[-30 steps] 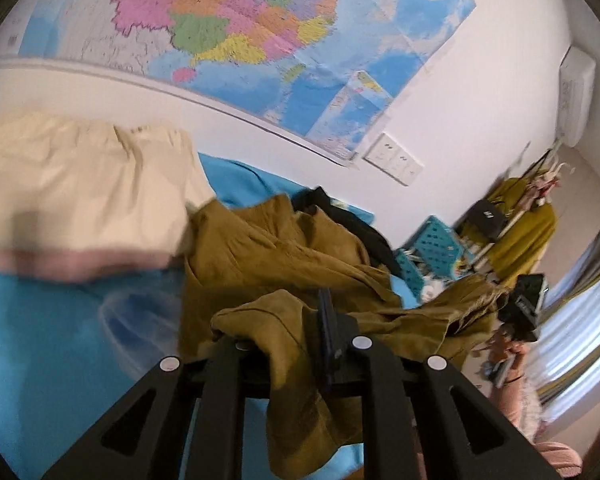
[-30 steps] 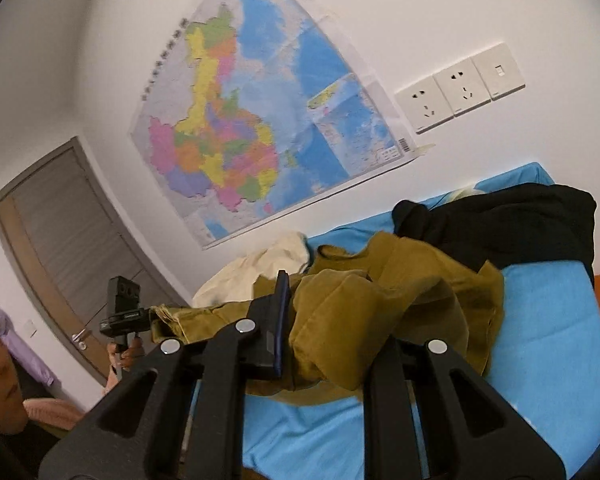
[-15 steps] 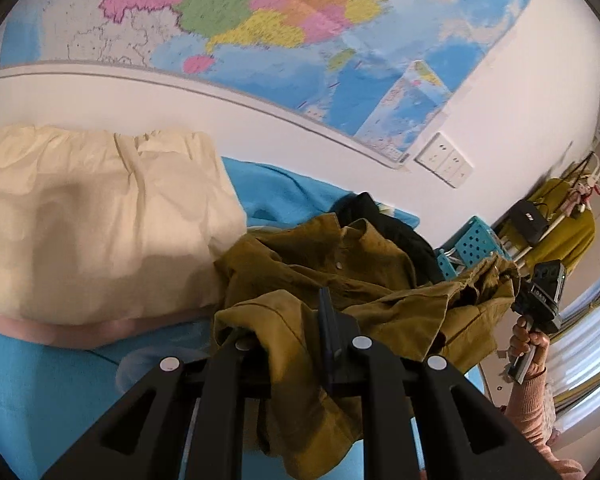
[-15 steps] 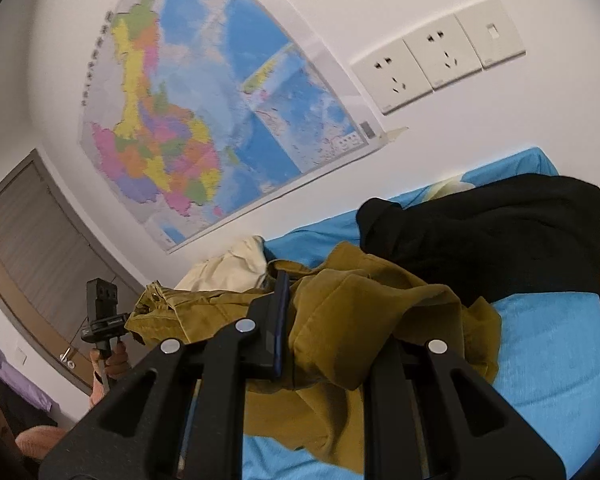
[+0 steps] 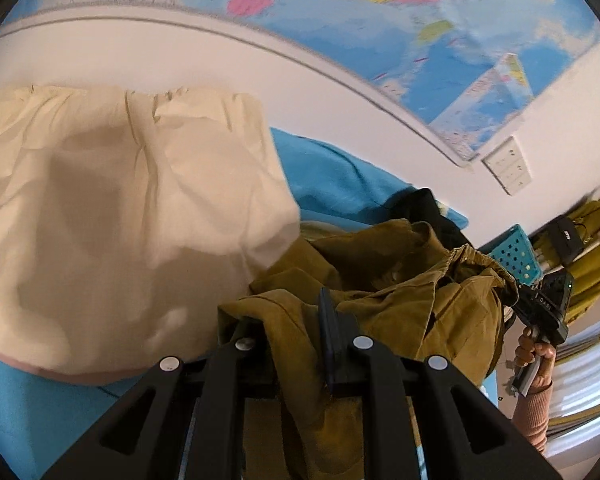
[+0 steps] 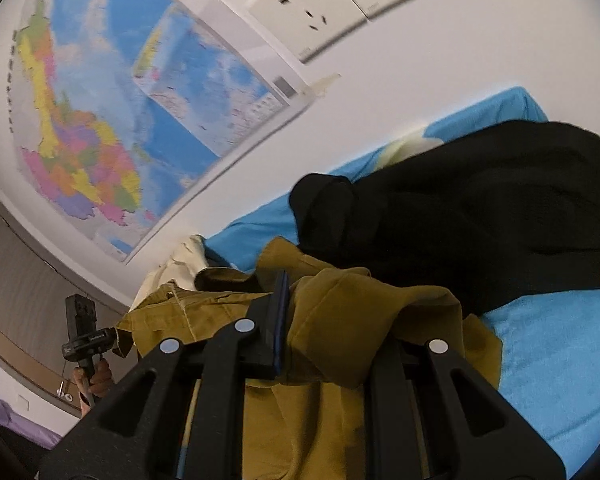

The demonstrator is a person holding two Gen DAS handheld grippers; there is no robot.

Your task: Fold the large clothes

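Note:
An olive-brown corduroy shirt (image 5: 412,292) is stretched between my two grippers above a blue bed (image 5: 332,176). My left gripper (image 5: 296,320) is shut on one edge of the shirt, and cloth drapes over its left finger. My right gripper (image 6: 324,312) is shut on the other edge of the shirt (image 6: 340,308). Cloth hides its right finger. In the left wrist view the right gripper (image 5: 544,308) is at the far right, with the shirt hanging from it. In the right wrist view the left gripper (image 6: 84,332) is at the lower left.
A folded cream garment (image 5: 120,216) lies on the bed to the left. A black garment (image 6: 480,216) lies on the blue bed (image 6: 556,352) to the right. A wall map (image 6: 112,120) and sockets (image 6: 324,8) are behind. A teal crate (image 5: 516,256) stands beyond the bed.
Both grippers have moved forward toward the wall with the shirt held between them. The cream and black garments now loom larger and closer.

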